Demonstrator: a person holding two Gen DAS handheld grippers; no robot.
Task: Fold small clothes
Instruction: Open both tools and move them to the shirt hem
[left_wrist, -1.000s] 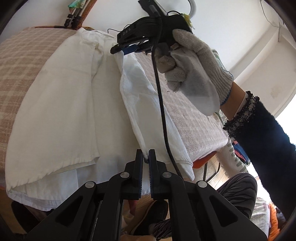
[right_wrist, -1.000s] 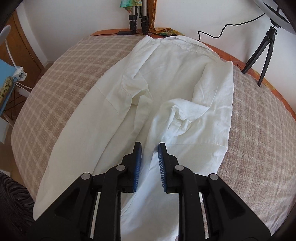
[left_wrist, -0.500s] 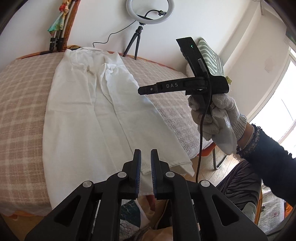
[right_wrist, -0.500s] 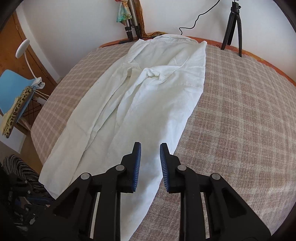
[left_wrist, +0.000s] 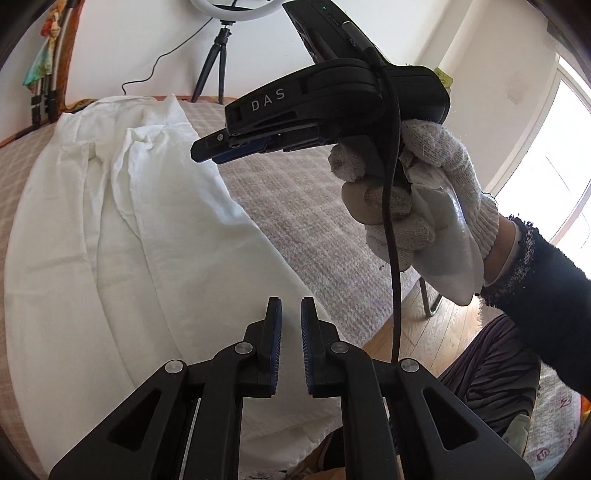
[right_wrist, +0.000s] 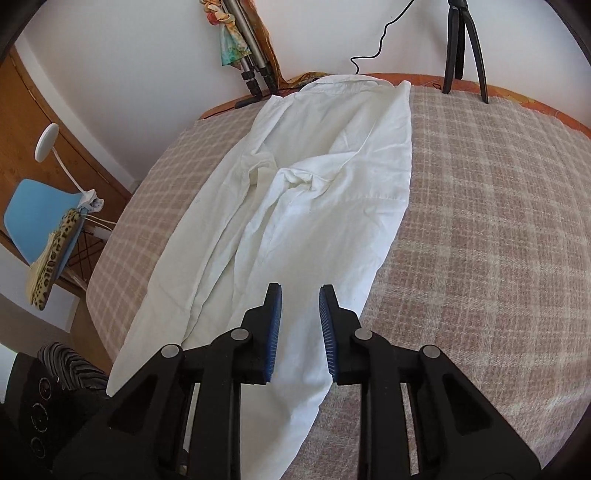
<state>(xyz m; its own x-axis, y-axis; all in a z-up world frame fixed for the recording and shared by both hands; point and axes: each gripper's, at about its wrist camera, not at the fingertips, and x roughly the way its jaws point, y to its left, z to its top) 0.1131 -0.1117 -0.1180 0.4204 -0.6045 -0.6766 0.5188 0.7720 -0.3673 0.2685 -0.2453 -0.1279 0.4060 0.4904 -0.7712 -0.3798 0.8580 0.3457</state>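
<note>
A white shirt (left_wrist: 147, 240) lies lengthwise on the plaid-covered table (left_wrist: 314, 206), collar at the far end, with one side folded over the middle and a crumpled sleeve on top (right_wrist: 295, 177). My left gripper (left_wrist: 291, 301) hovers over the shirt's near hem, its jaws almost together and nothing between them. My right gripper (right_wrist: 300, 288) is slightly open and empty above the shirt's (right_wrist: 325, 221) right edge. In the left wrist view the right gripper (left_wrist: 207, 151) is held by a gloved hand (left_wrist: 417, 206) above the cloth, clear of the shirt.
A ring-light tripod (right_wrist: 461, 48) stands at the table's far edge, and tripod legs with a scarf (right_wrist: 251, 74) lean on the wall. A blue chair (right_wrist: 37, 214) and a white lamp stand to the left. The person's striped lap (left_wrist: 491, 362) lies beyond the near edge.
Both grippers have drawn back from the shirt's middle toward its near hem. The right gripper moved away from the fold it hovered at and now looms close in the left view.
</note>
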